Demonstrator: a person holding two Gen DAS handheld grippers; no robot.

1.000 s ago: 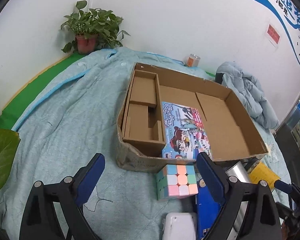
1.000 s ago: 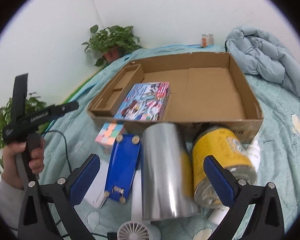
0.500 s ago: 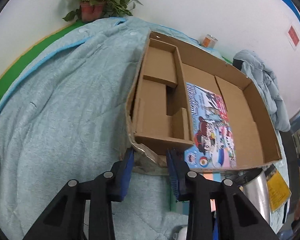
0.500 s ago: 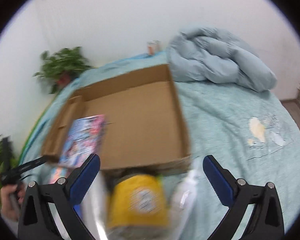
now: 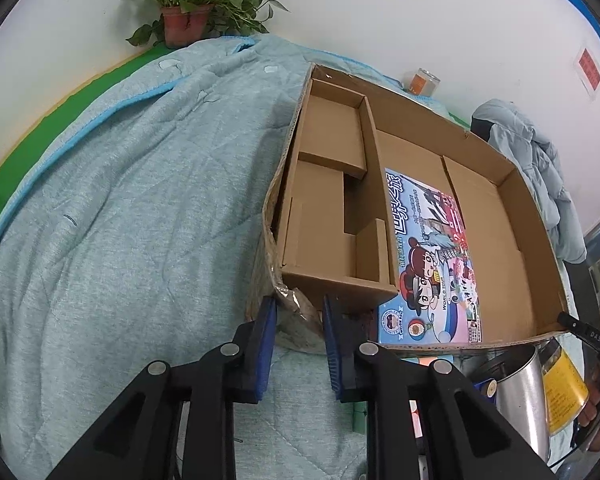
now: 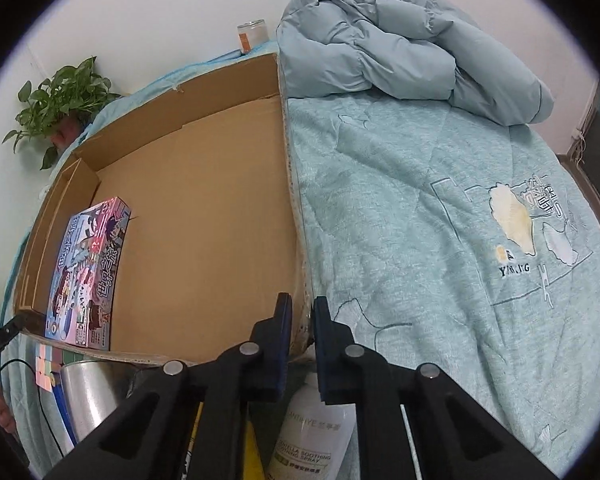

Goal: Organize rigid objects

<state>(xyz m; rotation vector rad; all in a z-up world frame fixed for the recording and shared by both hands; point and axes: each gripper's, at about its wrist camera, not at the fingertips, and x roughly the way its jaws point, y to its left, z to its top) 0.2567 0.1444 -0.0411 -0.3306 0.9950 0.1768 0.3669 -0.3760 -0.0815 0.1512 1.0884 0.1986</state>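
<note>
Gripping the cardboard box (image 5: 480, 196) at frame centre, both tools have narrowed since a second ago: the left gripper (image 5: 298, 312) pinches its near-left corner, the right gripper (image 6: 299, 312) its near-right wall, likely to reposition it; the puzzle box (image 5: 436, 256) lies inside.

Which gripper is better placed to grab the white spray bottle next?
Right. The white spray bottle lies just below the right gripper, closed on the cardboard box's near right corner. The left gripper grips the near left corner; its view misses the bottle.
</note>
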